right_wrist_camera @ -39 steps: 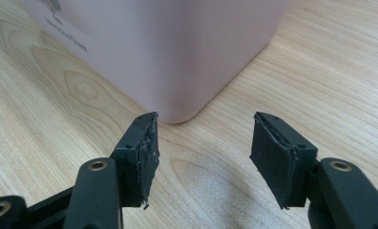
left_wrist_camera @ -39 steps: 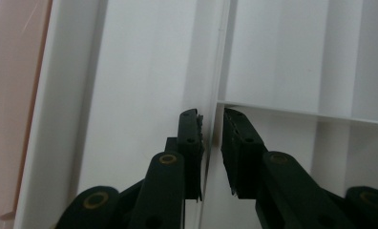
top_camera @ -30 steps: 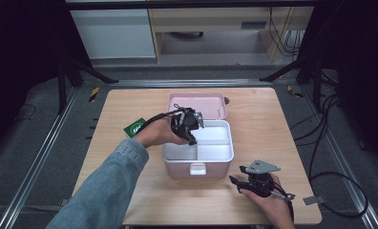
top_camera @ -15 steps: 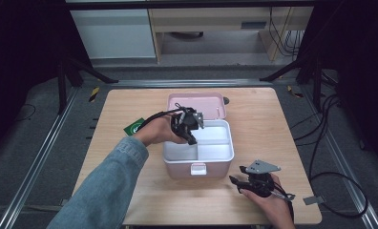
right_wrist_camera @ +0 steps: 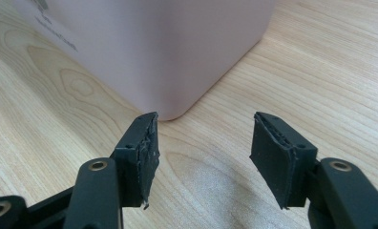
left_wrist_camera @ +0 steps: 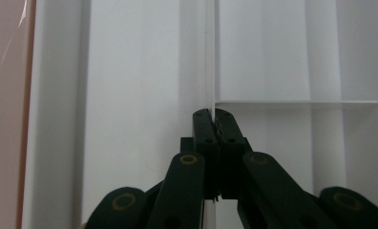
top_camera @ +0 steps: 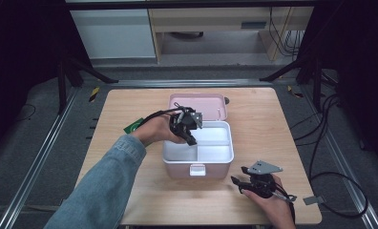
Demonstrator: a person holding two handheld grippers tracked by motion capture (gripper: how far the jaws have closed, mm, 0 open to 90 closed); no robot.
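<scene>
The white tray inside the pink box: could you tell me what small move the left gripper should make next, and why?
Probably a slow, straight lift. The left gripper is shut on the thin divider wall of the white tray, which sits in the pink box; the right gripper waits open beside the box's corner.

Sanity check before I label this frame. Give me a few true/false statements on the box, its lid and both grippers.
1. The left gripper is shut on the white divider inside the box. True.
2. The right gripper holds the box by its corner. False: its jaws stand open over the bare table, the pink corner ahead of them, untouched.
3. The pink lid lies on the table behind the box. True.
4. The box's compartments are full of food. False: the white insert looks empty.
5. A green item sits inside the box. False: it lies on the table, left of it.
</scene>
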